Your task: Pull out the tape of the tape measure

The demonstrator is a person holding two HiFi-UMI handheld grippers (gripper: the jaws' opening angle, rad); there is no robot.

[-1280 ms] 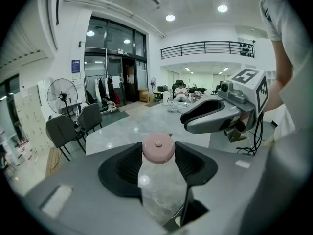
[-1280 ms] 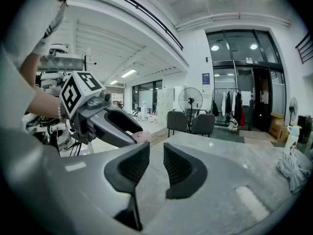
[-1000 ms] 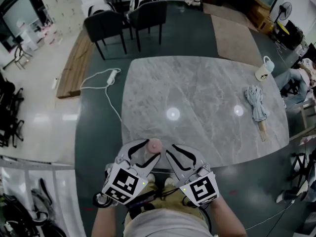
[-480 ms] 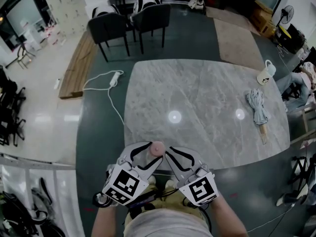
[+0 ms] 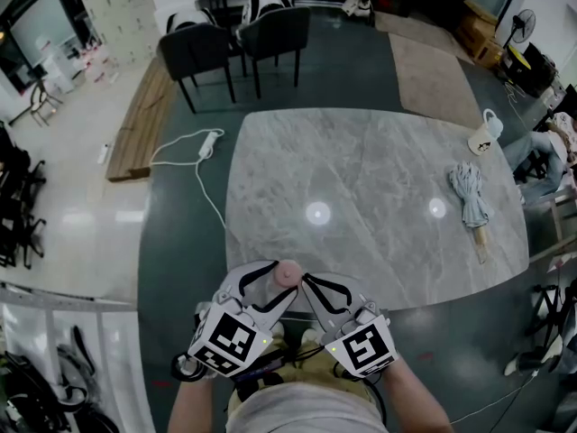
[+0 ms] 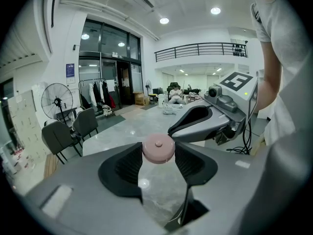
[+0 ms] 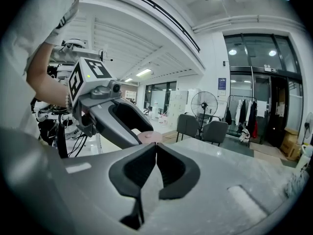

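Reading the left gripper view first, I find the pink round tape measure [image 6: 158, 149] clamped between the jaws of the left gripper [image 6: 158, 156], held above the near edge of the grey marble table [image 5: 379, 179]. The right gripper [image 7: 155, 146] has its jaws pressed together, tips right beside the case; no view lets me confirm that the tape's end lies between them, as nothing thin shows at the seam. I judge the step in hand to be the pinch on the tape's end before the draw. To do it well I would verify the end is caught, hold the case firmly in the left grip, and draw the right gripper straight away along the slot line, level and slow, so the tape neither kinks nor slips. A folded umbrella [image 5: 469, 198] and a mug [image 5: 482, 133] lie well apart at the table's far right
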